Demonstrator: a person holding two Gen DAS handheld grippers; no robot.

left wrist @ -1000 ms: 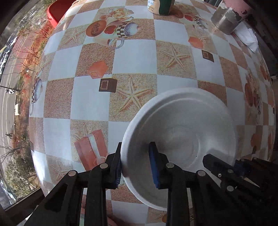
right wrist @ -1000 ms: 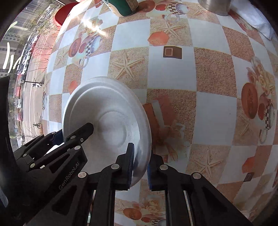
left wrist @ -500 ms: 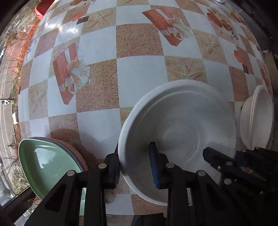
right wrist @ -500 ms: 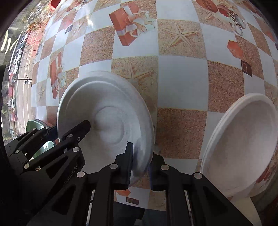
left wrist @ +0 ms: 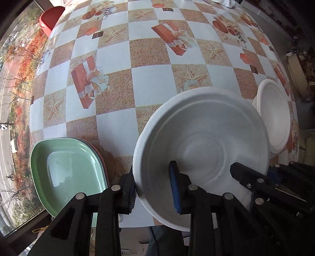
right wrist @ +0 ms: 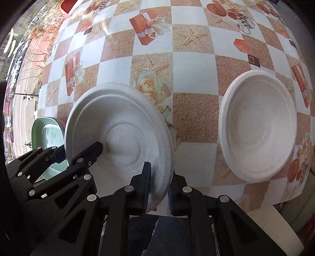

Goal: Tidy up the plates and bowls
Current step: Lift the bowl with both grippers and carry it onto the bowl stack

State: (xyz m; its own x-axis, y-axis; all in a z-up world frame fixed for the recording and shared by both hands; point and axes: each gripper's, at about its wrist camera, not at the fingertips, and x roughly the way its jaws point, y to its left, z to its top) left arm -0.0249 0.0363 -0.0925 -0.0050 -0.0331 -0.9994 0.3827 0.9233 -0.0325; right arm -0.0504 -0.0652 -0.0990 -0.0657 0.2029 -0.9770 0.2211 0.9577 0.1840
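Note:
Both grippers hold one white bowl above the table's near edge; it also shows in the right wrist view. My left gripper is shut on its left rim. My right gripper is shut on its right rim. A second white bowl sits on the table to the right, also seen in the left wrist view. A stack of plates with a green one on top lies at the near left; it shows small in the right wrist view.
The table wears a checked cloth with starfish and gift prints. A red chair stands beyond the far left edge. A window lies to the left. A pale round object sits below the table edge at the right.
Both grippers carried the held bowl back toward the near edge of the table. The green plate stack and the second white bowl came into view.

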